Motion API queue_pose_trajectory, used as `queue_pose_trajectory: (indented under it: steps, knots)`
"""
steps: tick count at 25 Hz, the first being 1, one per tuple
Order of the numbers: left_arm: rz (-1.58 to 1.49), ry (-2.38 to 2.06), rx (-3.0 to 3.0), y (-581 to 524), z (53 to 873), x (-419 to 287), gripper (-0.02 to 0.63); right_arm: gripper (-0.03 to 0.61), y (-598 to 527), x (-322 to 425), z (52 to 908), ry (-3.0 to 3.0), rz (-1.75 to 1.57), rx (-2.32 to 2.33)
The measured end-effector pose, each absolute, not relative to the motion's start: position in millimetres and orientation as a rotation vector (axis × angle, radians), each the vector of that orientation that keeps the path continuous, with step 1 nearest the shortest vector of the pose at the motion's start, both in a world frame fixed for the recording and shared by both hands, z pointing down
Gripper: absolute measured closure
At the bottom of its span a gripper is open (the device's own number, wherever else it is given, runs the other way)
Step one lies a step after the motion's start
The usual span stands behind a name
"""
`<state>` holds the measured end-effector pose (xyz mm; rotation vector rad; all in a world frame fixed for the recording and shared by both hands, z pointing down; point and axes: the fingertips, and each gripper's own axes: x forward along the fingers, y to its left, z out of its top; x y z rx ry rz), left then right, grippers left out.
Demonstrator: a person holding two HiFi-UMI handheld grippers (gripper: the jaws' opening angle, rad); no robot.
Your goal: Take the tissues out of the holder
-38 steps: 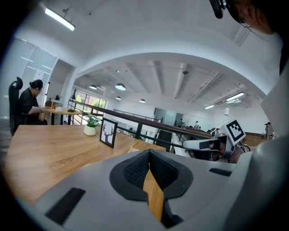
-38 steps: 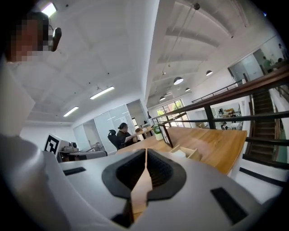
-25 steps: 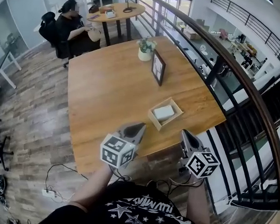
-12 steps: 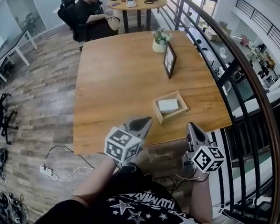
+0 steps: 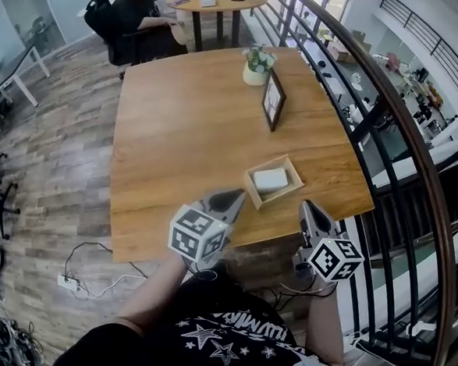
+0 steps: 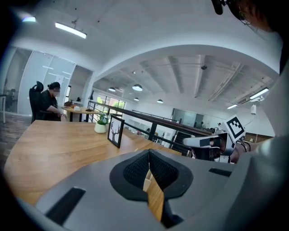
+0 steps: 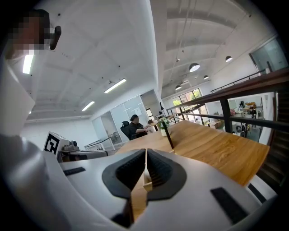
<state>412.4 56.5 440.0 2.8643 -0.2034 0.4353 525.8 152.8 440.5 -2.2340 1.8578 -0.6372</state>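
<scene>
Near the bench [image 5: 177,136] front edge, both tongs have crept forward since a second ago: left tongs [image 5: 234,195] closed and empty, right tongs [image 5: 306,208] likewise (right at the edge). Just ahead between them, the tissues [image 5: 270,179] lie in the holder [image 5: 253,192]; railing [image 5: 390,119] crowds the right, open bench left.

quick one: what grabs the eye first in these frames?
The big wooden table fills the head view, with a shallow wooden holder of white tissues near its front right corner. The left gripper and right gripper, both shut and empty, hover at the near edge, one on each side of it.
</scene>
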Motion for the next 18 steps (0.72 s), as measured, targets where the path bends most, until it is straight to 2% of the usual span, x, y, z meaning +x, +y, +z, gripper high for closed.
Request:
queue_pose_trajectory:
  steps: [6,18]
  knots:
    - [0.419,-0.155,2.876,19.5,431.0,435.5,0.600,0.558,117.5,549.3,425.9,1.858,-0.610,-2.297]
    - [0.440,-0.155,2.839,-20.9,453.3,443.5,0.600,0.557,72.0,557.5,470.6,2.072,-0.807,-2.321]
